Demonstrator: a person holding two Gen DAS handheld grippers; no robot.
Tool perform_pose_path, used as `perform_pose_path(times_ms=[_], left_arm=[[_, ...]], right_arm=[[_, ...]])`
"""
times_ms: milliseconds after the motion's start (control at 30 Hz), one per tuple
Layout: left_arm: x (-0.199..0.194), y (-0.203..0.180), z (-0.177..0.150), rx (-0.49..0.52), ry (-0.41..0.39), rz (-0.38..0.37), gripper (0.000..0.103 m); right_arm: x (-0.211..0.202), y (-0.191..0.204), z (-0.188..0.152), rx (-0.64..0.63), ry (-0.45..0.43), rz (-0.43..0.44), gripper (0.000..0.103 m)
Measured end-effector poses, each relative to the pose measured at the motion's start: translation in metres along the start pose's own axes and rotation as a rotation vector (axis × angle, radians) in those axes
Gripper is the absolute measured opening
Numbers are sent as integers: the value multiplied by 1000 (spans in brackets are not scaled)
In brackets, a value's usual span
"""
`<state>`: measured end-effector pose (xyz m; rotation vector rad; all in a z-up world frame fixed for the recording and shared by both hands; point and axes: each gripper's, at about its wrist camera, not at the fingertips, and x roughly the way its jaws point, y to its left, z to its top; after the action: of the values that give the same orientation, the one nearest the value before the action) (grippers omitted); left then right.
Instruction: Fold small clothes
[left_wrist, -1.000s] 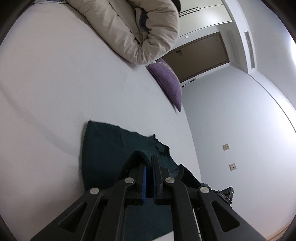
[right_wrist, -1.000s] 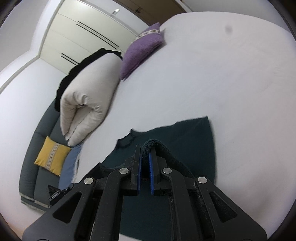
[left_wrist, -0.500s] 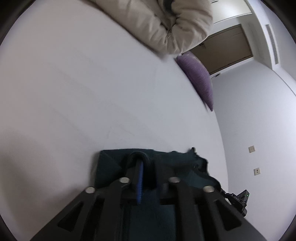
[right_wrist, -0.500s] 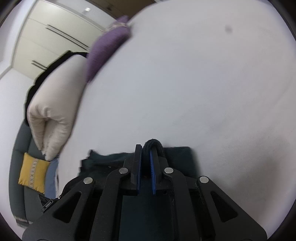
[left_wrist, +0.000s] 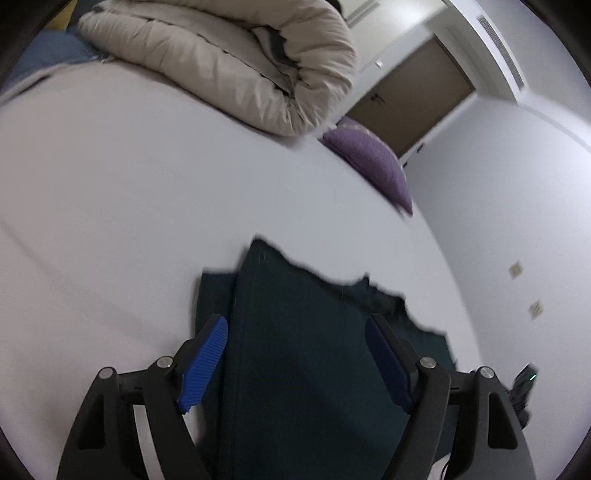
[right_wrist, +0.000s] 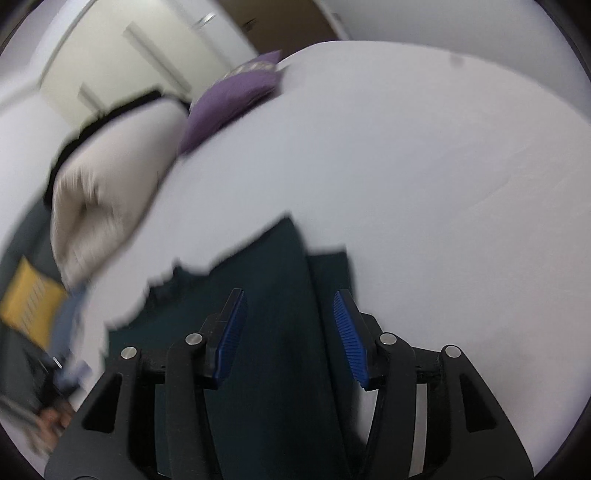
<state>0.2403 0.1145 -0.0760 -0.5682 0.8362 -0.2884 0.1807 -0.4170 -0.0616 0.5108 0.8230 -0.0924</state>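
Note:
A small dark teal garment (left_wrist: 295, 350) lies folded over on the white bed (left_wrist: 129, 203), its upper layer covering most of the lower one. It also shows in the right wrist view (right_wrist: 266, 295). My left gripper (left_wrist: 295, 343) is open and empty, hovering just above the garment's left part. My right gripper (right_wrist: 290, 317) is open and empty above the garment's right edge. The blue pads (left_wrist: 207, 358) of both stand wide apart.
A rolled beige duvet (left_wrist: 240, 62) and a purple pillow (left_wrist: 369, 158) lie at the far side of the bed. The pillow (right_wrist: 232, 99) and duvet (right_wrist: 99, 210) show in the right wrist view, with a grey sofa and yellow cushion (right_wrist: 26, 306) at left.
Both grippers were shut on the garment's edge and carried it over itself. Now both have opened and let go, and the folded layer lies flat on the bed.

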Motion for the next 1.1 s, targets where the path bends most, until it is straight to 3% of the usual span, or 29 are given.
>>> perform_pose_path(times_ms=[200, 333, 467, 533, 633, 867, 933, 1100], left_arm=[[4, 3, -41, 87, 54, 106, 71], [-1, 20, -59, 58, 74, 121, 63], [-13, 22, -71, 64, 44, 129, 62], [-16, 18, -76, 86, 39, 137, 60], [-18, 12, -79, 125, 29, 160, 59], [-17, 21, -83, 116, 48, 184, 44], [-17, 21, -83, 121, 48, 189, 38], [-17, 19, -83, 134, 55, 204, 24]], right_arm=[[-4, 17, -51, -137, 60, -68, 45], [-19, 13, -81, -186, 46, -154, 32], [-39, 8, -91, -154, -8, -121, 30], [-36, 5, -97, -148, 15, -127, 24], [-43, 1, -101, -141, 5, -135, 23], [-62, -1, -113, -158, -1, -128, 16], [-62, -6, -115, -155, 10, -132, 8], [-67, -8, -116, -146, 1, -124, 5]])
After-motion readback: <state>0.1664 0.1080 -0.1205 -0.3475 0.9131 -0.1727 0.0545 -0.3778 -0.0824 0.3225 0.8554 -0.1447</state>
